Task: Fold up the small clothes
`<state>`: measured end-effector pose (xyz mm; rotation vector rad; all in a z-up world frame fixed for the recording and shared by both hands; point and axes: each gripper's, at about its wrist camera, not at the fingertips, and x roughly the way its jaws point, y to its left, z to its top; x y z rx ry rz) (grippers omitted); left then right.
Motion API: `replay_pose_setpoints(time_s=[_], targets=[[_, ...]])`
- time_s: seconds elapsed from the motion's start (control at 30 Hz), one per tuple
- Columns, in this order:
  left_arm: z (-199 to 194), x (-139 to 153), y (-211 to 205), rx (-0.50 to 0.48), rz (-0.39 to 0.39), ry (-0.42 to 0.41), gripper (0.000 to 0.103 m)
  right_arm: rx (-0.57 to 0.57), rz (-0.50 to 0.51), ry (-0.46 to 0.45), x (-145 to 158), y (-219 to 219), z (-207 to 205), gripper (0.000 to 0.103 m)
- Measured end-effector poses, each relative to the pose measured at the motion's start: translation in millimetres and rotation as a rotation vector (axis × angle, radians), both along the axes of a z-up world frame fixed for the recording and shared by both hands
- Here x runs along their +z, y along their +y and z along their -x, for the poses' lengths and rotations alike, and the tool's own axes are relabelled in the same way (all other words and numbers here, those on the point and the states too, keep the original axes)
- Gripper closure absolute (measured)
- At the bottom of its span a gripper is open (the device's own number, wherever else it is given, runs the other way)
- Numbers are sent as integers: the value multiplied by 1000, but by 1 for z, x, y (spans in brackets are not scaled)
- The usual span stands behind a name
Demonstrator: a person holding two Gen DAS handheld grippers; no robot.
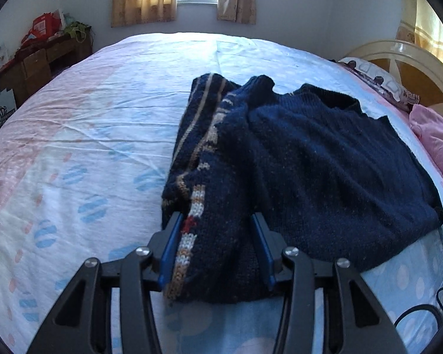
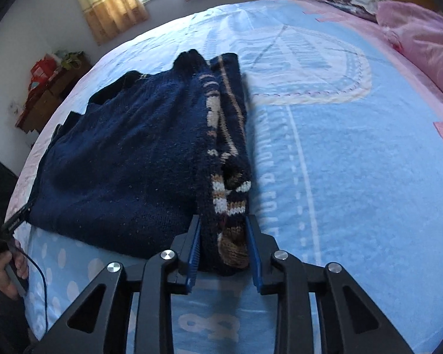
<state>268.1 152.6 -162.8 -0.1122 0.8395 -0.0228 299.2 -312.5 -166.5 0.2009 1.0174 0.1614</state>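
Black claw linkages, blue pads, silver screws.

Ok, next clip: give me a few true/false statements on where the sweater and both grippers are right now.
1. The navy sweater lies on the bed. True.
2. The left gripper has sweater fabric between its fingers. True.
3. The right gripper hovers over bare sheet. False: its fingers flank the striped folded edge.
4. The sweater is plain navy. False: it carries a tan and white patterned band.
5. A pink pillow lies near the headboard. True.
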Motion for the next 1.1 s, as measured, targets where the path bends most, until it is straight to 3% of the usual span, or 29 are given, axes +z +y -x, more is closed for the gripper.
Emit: replay_pose_setpoints(time_s=[0.17, 0.27, 0.47, 0.57, 0.73, 0.83, 0.93, 1.1], targets=[[4, 1, 2, 2, 16, -9, 54, -1, 49, -130, 37, 26, 5, 71], [6, 1, 3, 3, 11, -11, 54, 100, 58, -177, 52, 66, -2, 65], [8, 1, 3, 6, 14, -17, 54, 223, 89, -171, 38, 129, -19, 65], [8, 1, 3, 6, 19, -19, 54, 247, 70, -126, 23, 146, -24, 65], [11, 1, 4, 10, 25, -18, 54, 288, 130, -91, -4, 166, -15, 65], [14, 1, 4, 12, 33, -19, 54, 311, 177, -108, -5, 171, -11, 65], [16, 1, 4, 12, 39, -15, 54, 301, 161, -87, -1, 169, -14, 64], [19, 0, 4, 14, 42, -16, 54, 334, 106, -148, 14, 186, -8, 64]])
